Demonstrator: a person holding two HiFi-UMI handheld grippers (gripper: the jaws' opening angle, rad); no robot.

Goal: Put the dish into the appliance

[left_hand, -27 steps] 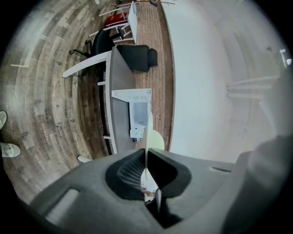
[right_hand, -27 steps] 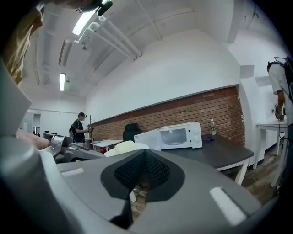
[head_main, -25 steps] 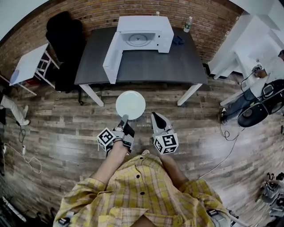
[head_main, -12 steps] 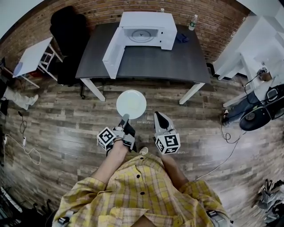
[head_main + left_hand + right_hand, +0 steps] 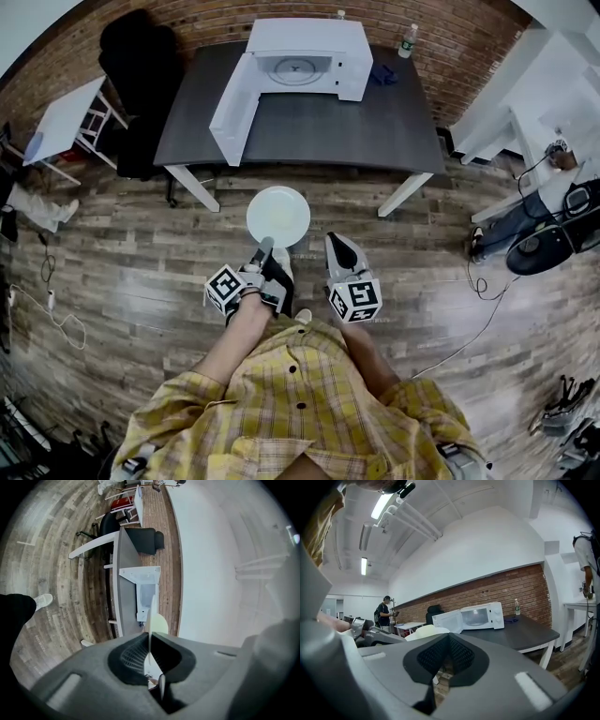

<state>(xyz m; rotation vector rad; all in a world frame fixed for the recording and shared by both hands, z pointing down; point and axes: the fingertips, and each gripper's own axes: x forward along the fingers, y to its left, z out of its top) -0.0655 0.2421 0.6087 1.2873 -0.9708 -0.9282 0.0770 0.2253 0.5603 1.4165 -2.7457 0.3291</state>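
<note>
A round white dish (image 5: 278, 216) hangs level over the wood floor, and my left gripper (image 5: 264, 251) is shut on its near rim. The left gripper view shows the dish (image 5: 150, 616) edge-on, pinched between the jaws of the left gripper (image 5: 150, 654). My right gripper (image 5: 336, 246) hovers just right of the dish, shut and holding nothing. A white microwave (image 5: 300, 54) stands at the back of the dark table (image 5: 375, 131), its door (image 5: 228, 117) swung wide open to the left. The right gripper view has the microwave (image 5: 477, 616) ahead and the dish (image 5: 425, 631) low at left.
On the table's back right are a bottle (image 5: 409, 39) and a blue cloth (image 5: 380, 77). A black chair (image 5: 131, 75) and a small white table (image 5: 61, 122) stand to the left. White furniture and a seated person (image 5: 553, 197) are at right. Cables (image 5: 52, 314) lie on the floor.
The person has stepped a little closer to the table, carrying the dish forward. A white shoe now shows beside the left gripper. Both grippers keep their hold and spacing.
</note>
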